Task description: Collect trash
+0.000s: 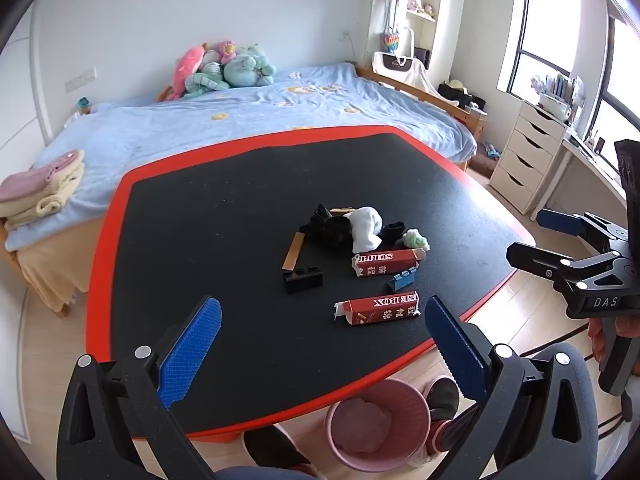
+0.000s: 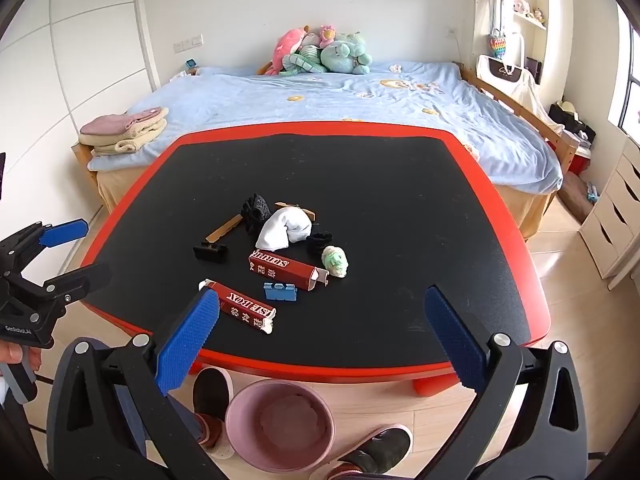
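Trash lies in a cluster on the black table with a red rim (image 1: pixel 120 240) (image 2: pixel 532 280): two red cartons, one near (image 1: pixel 378 310) (image 2: pixel 240 307) and one farther (image 1: pixel 386 262) (image 2: pixel 286 268), a crumpled greenish-white wad (image 1: pixel 416 239) (image 2: pixel 335 261), a white sock (image 1: pixel 366 229) (image 2: pixel 282 227), black cloth (image 1: pixel 330 226) (image 2: pixel 254 210), a blue clip (image 1: pixel 403 279) (image 2: pixel 280 292), a black clip (image 1: pixel 303 279) (image 2: pixel 210 252) and a wooden strip (image 1: pixel 293 252) (image 2: pixel 224 229). A pink bin (image 1: pixel 378 424) (image 2: pixel 280 424) stands on the floor below the near edge. My left gripper (image 1: pixel 320 320) (image 2: pixel 80 248) and right gripper (image 2: pixel 320 312) (image 1: pixel 532 232) are open and empty above the near edge.
A bed with a blue cover (image 1: pixel 240 120) (image 2: pixel 360 96), plush toys and folded towels (image 1: pixel 40 192) stands behind the table. White drawers (image 1: pixel 524 156) (image 2: pixel 612 224) stand on the right. The person's feet in slippers (image 2: pixel 376 452) flank the bin.
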Action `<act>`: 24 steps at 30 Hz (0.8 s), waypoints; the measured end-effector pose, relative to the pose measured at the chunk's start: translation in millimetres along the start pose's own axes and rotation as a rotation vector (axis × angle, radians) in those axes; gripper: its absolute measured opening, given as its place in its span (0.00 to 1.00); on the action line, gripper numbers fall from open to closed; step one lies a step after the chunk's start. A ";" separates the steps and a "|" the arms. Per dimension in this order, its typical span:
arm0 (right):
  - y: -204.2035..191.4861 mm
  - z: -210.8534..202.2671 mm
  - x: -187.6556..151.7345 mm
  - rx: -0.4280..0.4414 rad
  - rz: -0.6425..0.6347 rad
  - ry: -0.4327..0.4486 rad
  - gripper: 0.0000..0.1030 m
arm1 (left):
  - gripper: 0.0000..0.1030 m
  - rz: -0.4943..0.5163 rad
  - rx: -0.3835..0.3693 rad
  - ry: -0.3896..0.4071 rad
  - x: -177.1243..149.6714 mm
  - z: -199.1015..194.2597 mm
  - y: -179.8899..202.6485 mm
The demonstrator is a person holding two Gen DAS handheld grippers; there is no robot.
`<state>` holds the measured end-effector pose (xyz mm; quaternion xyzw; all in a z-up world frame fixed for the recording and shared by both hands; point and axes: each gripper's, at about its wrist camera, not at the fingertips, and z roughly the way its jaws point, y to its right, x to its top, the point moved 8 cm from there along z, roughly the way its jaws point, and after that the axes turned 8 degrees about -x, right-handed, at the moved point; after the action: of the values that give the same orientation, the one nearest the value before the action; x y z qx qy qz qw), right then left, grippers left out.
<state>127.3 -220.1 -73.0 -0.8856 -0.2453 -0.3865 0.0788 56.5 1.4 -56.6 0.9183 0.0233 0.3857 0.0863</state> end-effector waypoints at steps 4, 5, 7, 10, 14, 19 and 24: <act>-1.2 2.5 -1.5 -0.002 -0.002 -0.002 0.97 | 0.95 0.014 -0.009 -0.019 -0.8 1.0 4.9; -0.8 3.8 -2.2 -0.003 -0.001 -0.005 0.97 | 0.95 0.014 -0.008 -0.018 -0.5 0.9 5.9; 0.5 4.3 -3.4 -0.004 -0.005 -0.012 0.97 | 0.95 0.007 -0.017 -0.016 0.4 0.9 8.4; 0.3 8.4 -7.1 -0.004 -0.017 -0.017 0.97 | 0.95 0.001 -0.016 -0.002 -0.1 3.6 2.7; -3.9 10.7 -8.0 -0.010 -0.036 -0.016 0.97 | 0.95 0.010 -0.015 0.003 -0.3 4.1 3.8; 0.3 15.2 -9.9 -0.037 -0.044 -0.019 0.97 | 0.95 0.028 -0.011 0.010 0.2 1.5 4.1; -1.0 15.8 -12.8 -0.021 -0.037 -0.030 0.97 | 0.95 0.018 -0.008 0.009 -2.2 3.9 -1.0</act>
<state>129.6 -218.8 -93.2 -0.8874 -0.2586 -0.3772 0.0589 57.7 1.6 -61.0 0.9163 0.0141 0.3908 0.0862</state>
